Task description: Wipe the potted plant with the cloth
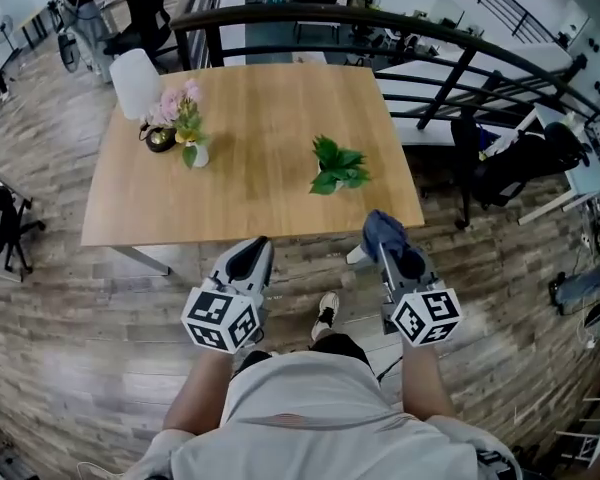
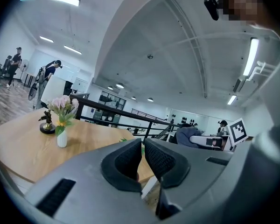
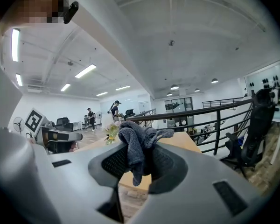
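At the table's [image 1: 270,108] left stood one vase of flowers [image 1: 190,133]. The left gripper [image 1: 251,255] hung short of the near edge, jaws all but together on nothing. One plant [image 1: 338,165] sat right of the table's middle, well apart from both grippers. Its leaves looked thin and light, likely to bend or tip, so steadying it at the base would suit. The right gripper [image 1: 388,253] pinched the one cloth [image 1: 382,226], soft and limp, bunched above its jaws.
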`<state>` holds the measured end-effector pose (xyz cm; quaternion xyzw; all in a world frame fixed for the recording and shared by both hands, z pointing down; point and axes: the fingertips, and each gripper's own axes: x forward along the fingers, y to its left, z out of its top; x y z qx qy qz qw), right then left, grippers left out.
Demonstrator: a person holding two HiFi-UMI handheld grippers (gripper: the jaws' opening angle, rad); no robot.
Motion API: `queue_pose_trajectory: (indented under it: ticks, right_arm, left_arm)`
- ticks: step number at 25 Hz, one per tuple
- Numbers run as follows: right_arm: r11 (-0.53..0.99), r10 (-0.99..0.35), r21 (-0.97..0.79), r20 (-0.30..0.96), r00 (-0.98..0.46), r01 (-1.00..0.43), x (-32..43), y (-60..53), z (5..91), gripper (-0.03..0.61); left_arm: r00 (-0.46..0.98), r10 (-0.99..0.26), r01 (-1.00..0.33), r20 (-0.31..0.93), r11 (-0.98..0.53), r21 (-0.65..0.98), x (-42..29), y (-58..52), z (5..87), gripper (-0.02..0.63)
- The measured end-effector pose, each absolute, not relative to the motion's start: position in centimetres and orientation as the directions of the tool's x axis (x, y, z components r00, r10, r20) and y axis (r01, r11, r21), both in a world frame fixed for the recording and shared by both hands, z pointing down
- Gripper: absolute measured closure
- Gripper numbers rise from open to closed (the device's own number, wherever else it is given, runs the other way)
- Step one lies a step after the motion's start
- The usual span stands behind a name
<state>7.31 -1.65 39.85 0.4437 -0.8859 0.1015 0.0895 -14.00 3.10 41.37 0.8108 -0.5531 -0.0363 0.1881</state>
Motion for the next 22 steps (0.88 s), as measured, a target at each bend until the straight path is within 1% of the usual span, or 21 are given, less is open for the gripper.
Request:
queue_pose_trajectory:
  ticks: [7,13,18,22]
  right_arm:
    - [0.618,-0.738,-0.127,0.247,-0.628,-0.776,10.2,-11.5,39.3,0.425]
    - [0.622,-0.720,-0.186,0.246,-0.648,-0.761,13.5,-18.9,40.7,0.426]
    - [0.614,-0.706,-0.223,0.273,-0.653,-0.757,14.6,-22.6,42.4,0.426]
    - [0.599,-0.699,-0.251,0.299,-0.650,-0.760,13.9,-24.0,44.2,0.426]
  left_arm:
    - [0.339,-0.928,-0.904,0.156,-0.275,0.327,-11.2,-5.9,39.8,0.583]
    - [0.322,-0.927,-0.911,0.192,-0.247,0.331,-8.4,-13.0,40.5,0.583]
    - [0.304,-0.923,-0.915,0.234,-0.215,0.341,-8.5,-16.3,41.6,0.583]
    - [0.319,-0.906,-0.908,0.278,-0.208,0.365,-9.3,-18.3,43.8,0.583]
